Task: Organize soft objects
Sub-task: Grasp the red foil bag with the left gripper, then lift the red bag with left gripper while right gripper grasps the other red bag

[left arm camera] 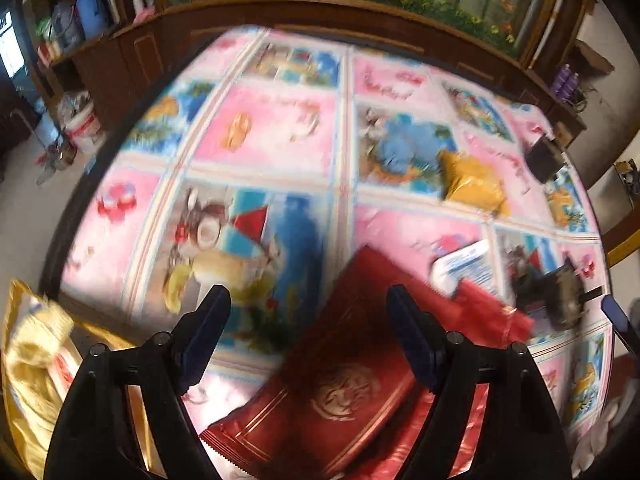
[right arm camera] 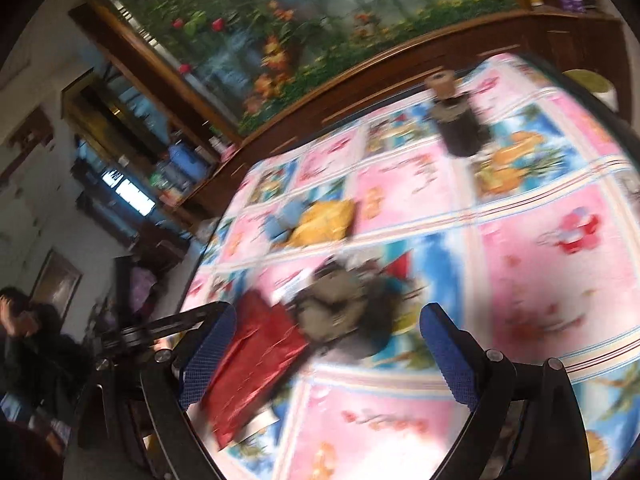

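A flat red pouch (left arm camera: 340, 376) with a gold emblem lies on the patterned table near its front edge, under and between the fingers of my open left gripper (left arm camera: 308, 320). A crumpled red bag (left arm camera: 492, 312) and a white packet (left arm camera: 464, 268) lie just beyond it. A yellow soft pouch (left arm camera: 472, 184) and a blue cloth (left arm camera: 412, 148) rest further back. In the right wrist view my right gripper (right arm camera: 328, 348) is open above a dark grey-brown bundle (right arm camera: 344, 312); the red bag (right arm camera: 256, 360) lies by its left finger. The yellow pouch (right arm camera: 324, 220) sits behind.
A gold shiny bag (left arm camera: 36, 368) hangs off the table's front left. A dark jar with a brown lid (right arm camera: 456, 120) stands at the far side. A black box (left arm camera: 544, 156) sits at the right. A wooden cabinet (left arm camera: 320, 16) runs behind; a person (right arm camera: 32, 340) sits at left.
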### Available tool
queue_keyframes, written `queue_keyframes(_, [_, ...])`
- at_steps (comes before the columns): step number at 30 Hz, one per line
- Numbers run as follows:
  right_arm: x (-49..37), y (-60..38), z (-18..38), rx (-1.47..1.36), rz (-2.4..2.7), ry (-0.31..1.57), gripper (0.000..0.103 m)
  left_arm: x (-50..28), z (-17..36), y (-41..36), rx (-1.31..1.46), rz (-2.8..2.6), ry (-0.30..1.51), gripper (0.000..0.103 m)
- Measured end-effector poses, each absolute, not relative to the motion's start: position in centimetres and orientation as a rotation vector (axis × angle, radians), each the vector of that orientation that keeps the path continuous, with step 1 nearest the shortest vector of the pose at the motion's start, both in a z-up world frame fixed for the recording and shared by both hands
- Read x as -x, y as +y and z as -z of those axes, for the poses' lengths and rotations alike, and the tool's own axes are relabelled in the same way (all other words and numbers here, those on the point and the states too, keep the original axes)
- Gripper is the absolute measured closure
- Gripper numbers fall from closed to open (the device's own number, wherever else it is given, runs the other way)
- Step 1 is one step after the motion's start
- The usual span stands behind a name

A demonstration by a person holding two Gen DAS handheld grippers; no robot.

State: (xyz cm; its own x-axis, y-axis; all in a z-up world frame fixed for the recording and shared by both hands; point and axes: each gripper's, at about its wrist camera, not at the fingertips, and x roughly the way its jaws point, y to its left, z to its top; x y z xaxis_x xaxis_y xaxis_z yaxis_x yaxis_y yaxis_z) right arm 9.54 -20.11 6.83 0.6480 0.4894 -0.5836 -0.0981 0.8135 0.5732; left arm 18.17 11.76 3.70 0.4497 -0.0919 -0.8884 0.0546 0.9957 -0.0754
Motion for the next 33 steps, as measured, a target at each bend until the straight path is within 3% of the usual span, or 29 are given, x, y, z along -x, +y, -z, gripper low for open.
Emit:
queue_keyframes(11, [-8.7,-11.6,-2.8,-0.535,-0.547,1.02,0.009,-14.8,-1.3,11.7,0.083,0.227,1.114,0.02])
queue_keyframes(15, [-9.4,-11.2,-0.4,-0.638,-0.557,1.083,0.009,-12.2,-1.5,9.9,0.008,0.297,1.098,0.03])
queue_keyframes(19, [-10.0,-11.3,0.3,-0.727,-0.576,1.071,0.009,-10.8,-1.7,9.7,0.026,0.337,1.098,0.036])
queue_keyframes(29, [-10.6,-9.5,0.2,-0.699,-0.563,1.033,0.01,-10.6,-1.6,9.6,0.031,0.334,1.071,0.035])
queue_keyframes(30, [-10.5,-9.3,0.2,-0.698,-0.566,1.034,0.017,-10.6,-1.6,9.4,0.023,0.333,1.07,0.035])
queue_keyframes(32, [-10.5,-9.2,0.6,-0.702,-0.569,1.048,0.04,-10.5,-1.5,9.2,0.003,0.324,1.067,0.034])
queue_keyframes(33, [-10.6,-9.4,1.0,-0.721,-0.573,1.061,0.063,-10.5,-1.5,9.0,-0.008,0.319,1.066,0.034])
